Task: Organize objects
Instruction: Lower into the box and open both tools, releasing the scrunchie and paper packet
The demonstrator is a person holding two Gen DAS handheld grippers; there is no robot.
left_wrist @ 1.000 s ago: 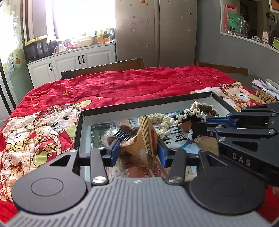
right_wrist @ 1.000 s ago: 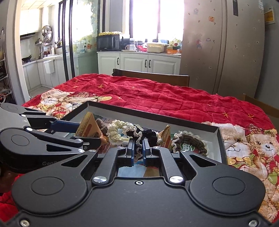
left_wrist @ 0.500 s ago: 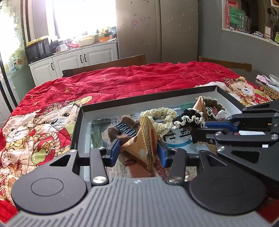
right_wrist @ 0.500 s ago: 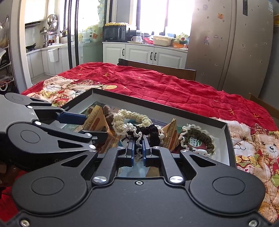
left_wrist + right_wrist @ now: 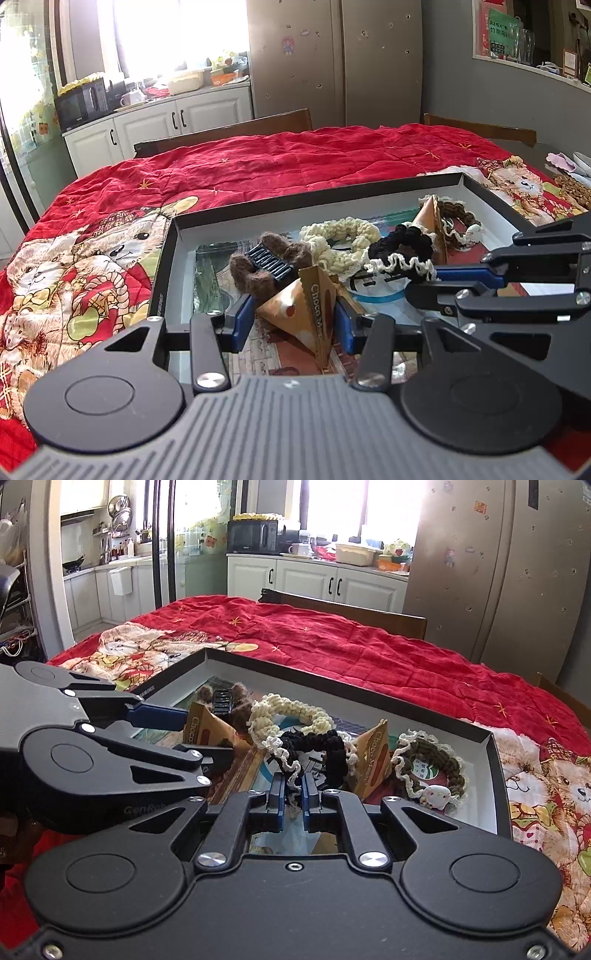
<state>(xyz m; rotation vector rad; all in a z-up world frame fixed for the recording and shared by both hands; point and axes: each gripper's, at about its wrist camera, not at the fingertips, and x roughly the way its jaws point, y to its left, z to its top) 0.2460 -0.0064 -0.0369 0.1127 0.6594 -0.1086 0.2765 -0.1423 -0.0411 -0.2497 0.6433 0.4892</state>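
In the shallow black-rimmed box (image 5: 168, 258) on the red quilted cover (image 5: 295, 162), the left gripper (image 5: 294, 319) clamps a triangular brown "Choco" packet (image 5: 306, 314) between its blue pads. The right gripper (image 5: 293, 797), nearly closed, pinches the white lace frill of a black ruffled scrunchie (image 5: 314, 744). A cream crocheted scrunchie (image 5: 340, 236) and a brown fuzzy one (image 5: 255, 269) lie just behind.
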